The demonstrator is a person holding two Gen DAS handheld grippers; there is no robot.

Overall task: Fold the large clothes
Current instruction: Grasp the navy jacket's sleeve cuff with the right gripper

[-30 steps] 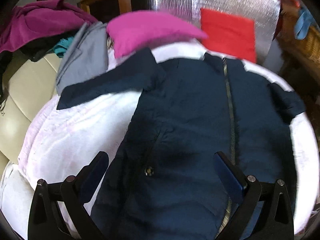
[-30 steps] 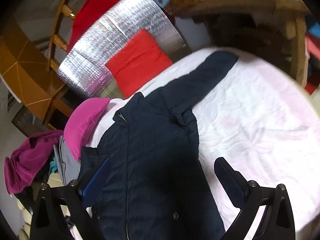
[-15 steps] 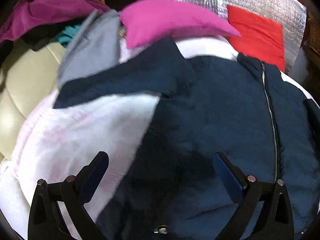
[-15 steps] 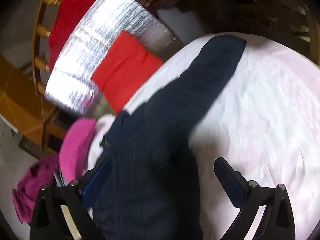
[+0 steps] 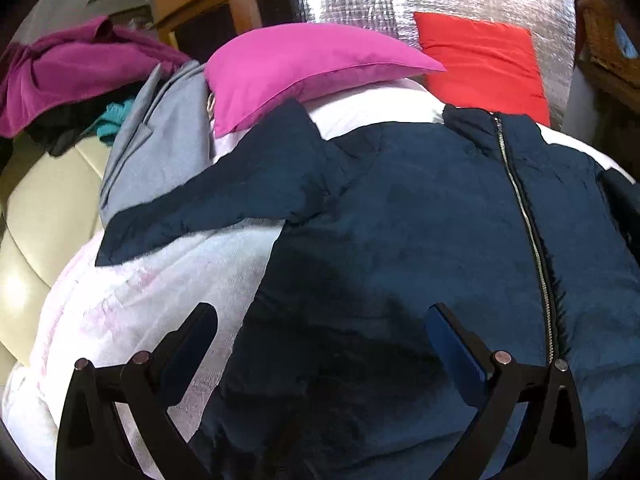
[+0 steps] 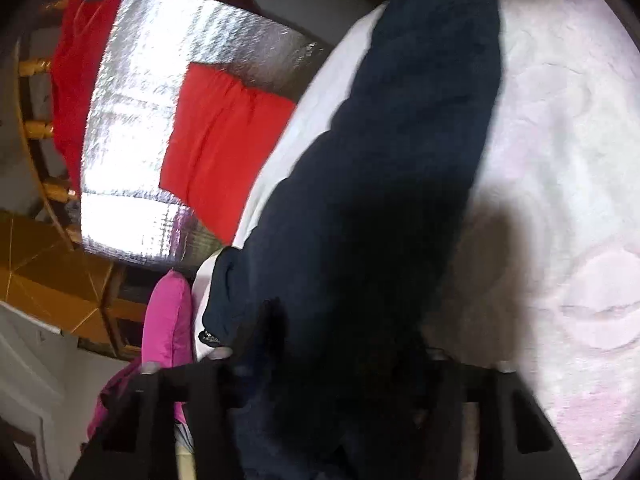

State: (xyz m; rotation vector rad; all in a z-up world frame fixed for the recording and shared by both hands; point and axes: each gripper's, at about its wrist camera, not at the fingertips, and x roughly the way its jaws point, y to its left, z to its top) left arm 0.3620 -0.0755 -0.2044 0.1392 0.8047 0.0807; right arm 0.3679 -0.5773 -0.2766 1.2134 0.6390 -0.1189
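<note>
**Navy jacket spread on the white blanket**

The white blanket (image 5: 132,300) carried the navy jacket (image 5: 400,220), zipped and lying flat, one sleeve (image 5: 208,204) reaching toward the blanket's left edge. The left gripper (image 5: 320,340) hovered over the jacket's lower body, fingers spread wide, holding nothing. The right gripper (image 6: 320,376) pressed low onto the other sleeve (image 6: 400,152); its fingers were lost in shadow, so I cannot tell their state.
</note>
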